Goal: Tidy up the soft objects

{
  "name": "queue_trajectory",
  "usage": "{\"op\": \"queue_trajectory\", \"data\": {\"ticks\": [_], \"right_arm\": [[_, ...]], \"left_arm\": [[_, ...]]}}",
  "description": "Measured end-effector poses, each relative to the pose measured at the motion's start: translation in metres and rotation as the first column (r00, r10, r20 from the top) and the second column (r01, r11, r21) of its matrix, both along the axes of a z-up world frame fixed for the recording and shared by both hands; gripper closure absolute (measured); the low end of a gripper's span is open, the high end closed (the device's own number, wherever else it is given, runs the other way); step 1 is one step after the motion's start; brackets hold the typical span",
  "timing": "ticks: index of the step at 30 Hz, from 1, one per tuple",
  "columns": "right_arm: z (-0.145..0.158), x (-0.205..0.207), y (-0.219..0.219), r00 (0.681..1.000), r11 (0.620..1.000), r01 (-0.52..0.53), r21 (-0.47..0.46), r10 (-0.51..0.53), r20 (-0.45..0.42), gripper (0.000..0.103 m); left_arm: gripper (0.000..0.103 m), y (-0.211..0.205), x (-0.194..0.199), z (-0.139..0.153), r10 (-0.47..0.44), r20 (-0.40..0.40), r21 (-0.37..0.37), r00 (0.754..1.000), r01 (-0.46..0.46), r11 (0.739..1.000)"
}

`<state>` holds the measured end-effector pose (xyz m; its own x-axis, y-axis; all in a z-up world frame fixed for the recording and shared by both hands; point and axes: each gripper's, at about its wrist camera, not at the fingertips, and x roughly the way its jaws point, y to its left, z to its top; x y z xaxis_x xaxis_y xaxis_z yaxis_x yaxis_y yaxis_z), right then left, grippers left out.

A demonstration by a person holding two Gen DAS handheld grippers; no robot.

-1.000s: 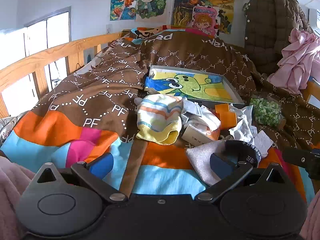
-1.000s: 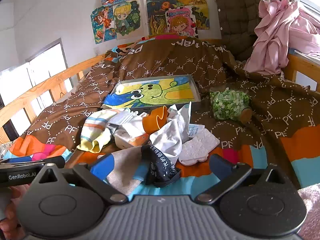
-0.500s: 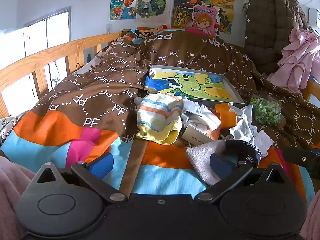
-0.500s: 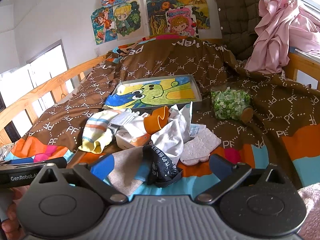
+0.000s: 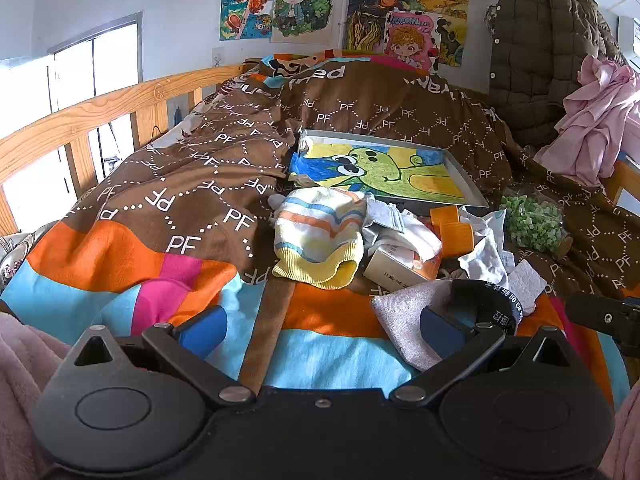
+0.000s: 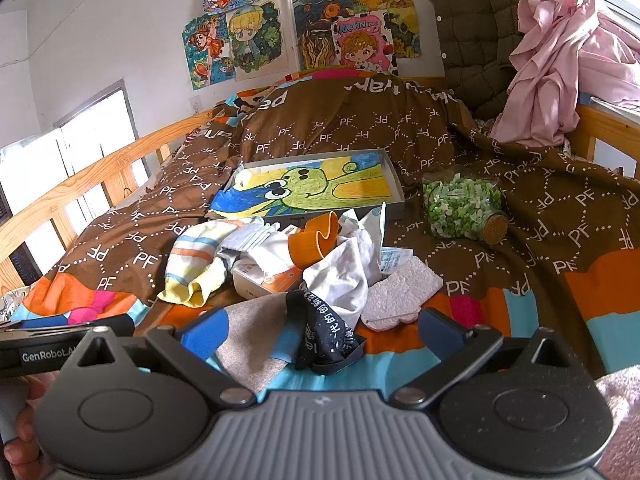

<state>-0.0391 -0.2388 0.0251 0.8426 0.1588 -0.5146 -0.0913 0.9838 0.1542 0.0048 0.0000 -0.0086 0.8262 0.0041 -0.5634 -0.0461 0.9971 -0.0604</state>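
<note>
We hold both hand-held grippers, left (image 5: 322, 326) and right (image 6: 322, 326), spread wide and empty, short of the soft pile (image 6: 280, 252) at twelve o'clock on the bed (image 6: 560, 208), choosing a first pick.

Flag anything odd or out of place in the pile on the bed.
Hard items sit among the soft ones: an orange cup tipped on its side and a small box half-buried under clothes. A corked jar of green bits lies on its side beside the pile, nothing spilled.
</note>
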Motion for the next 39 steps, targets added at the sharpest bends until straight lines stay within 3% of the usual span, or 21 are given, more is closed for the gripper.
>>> {"op": "queue_trajectory", "data": {"ticks": [39], "right_arm": [[0.0010,-0.0004,0.0016,1.000,1.000,0.000,0.008,0.000,-0.001,0.000]], "left_arm": [[0.001,-0.0002,0.0000,0.0002,0.000,-0.002,0.001,1.000,0.000,1.000]]}}
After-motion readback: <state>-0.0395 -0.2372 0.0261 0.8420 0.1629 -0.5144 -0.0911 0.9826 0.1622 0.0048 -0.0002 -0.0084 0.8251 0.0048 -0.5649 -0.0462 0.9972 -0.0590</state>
